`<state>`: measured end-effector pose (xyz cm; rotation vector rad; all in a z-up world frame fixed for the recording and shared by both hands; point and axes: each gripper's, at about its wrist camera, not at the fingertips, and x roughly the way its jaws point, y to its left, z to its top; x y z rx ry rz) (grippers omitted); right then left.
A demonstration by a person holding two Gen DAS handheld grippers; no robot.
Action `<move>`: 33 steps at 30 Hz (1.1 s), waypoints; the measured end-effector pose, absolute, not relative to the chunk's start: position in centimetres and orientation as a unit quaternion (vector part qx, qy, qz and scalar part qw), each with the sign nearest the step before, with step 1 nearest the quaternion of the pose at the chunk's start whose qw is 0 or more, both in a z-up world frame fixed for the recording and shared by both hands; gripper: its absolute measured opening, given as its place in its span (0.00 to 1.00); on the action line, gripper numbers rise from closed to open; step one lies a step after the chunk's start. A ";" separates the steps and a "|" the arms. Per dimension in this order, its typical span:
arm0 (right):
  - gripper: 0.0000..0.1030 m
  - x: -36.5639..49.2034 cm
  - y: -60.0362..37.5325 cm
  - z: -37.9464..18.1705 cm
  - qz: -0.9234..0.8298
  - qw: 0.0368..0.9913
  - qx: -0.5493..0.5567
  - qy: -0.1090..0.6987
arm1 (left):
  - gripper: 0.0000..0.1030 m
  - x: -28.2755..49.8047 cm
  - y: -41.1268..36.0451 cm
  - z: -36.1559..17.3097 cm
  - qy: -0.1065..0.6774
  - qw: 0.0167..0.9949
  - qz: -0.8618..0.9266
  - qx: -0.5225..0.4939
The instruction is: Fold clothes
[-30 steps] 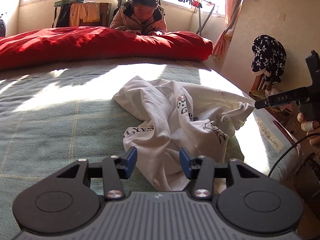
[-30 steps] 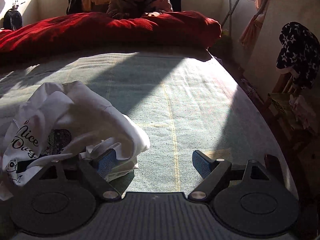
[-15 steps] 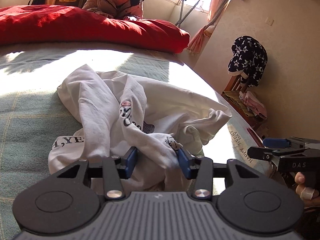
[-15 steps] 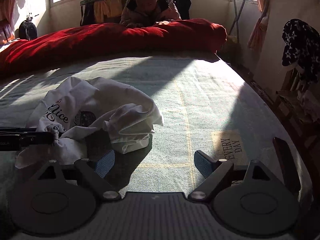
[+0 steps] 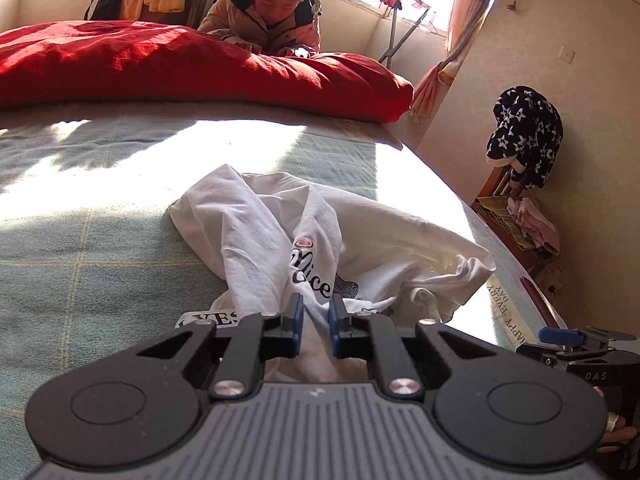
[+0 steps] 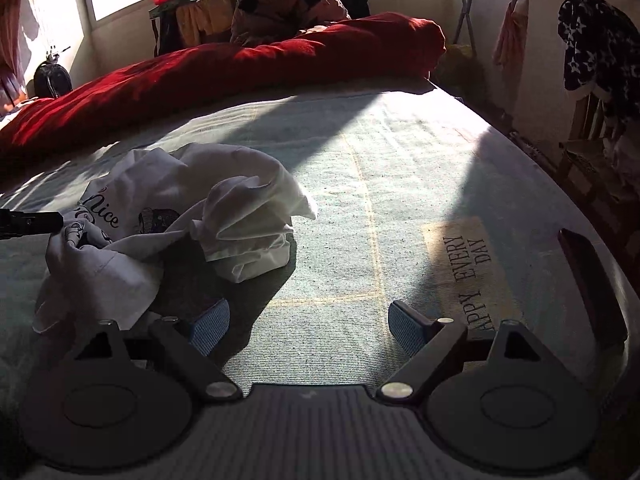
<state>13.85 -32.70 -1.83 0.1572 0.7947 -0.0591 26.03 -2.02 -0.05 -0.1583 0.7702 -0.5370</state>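
Your left gripper [image 5: 316, 326] has its jaws drawn in close on a fold of the white T-shirt [image 5: 320, 240], the blue pads pressing a ridge of fabric between them at the near edge of the heap. The shirt lies crumpled on the bed [image 5: 100, 240], on a pale green checked bedspread, toward its right side as your left camera sees it; black lettering reading "Nice" shows on the cloth just beyond the pads. From your right camera the same white T-shirt [image 6: 168, 216] sits to the left, bunched and partly in shadow, with one folded lump jutting out to the right. Your right gripper [image 6: 308, 326] is over bare bedspread with its jaws spread wide and nothing between them; its left pad lies just beside the shirt's near edge, and whether it touches the cloth I cannot tell. In the left view your right gripper [image 5: 576, 344] shows at the lower right edge, beside the bed's corner. A printed patch [image 6: 472, 276] reading "HAPPY EVERY DAY" sits on the bedspread near the right pad. A red duvet [image 5: 180, 68] is heaped across the far end of the bed, and a person [image 5: 276, 16] leans over it from behind. A star-patterned dark garment [image 5: 524, 136] hangs on a chair by the right wall.
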 end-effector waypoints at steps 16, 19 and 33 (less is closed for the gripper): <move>0.87 13.9 -31.3 -3.7 -0.001 0.909 0.080 0.409 | 0.66 20.2 -1.1 -4.1 0.349 0.922 -0.165 0.018; 0.87 13.9 -30.6 -3.6 0.000 0.909 0.073 0.411 | 0.66 21.0 -1.6 -6.0 0.362 0.924 -0.118 0.041; 0.87 14.2 -28.8 -3.0 -0.019 0.910 0.029 0.414 | 0.70 24.7 4.0 -4.1 0.334 0.935 0.053 0.106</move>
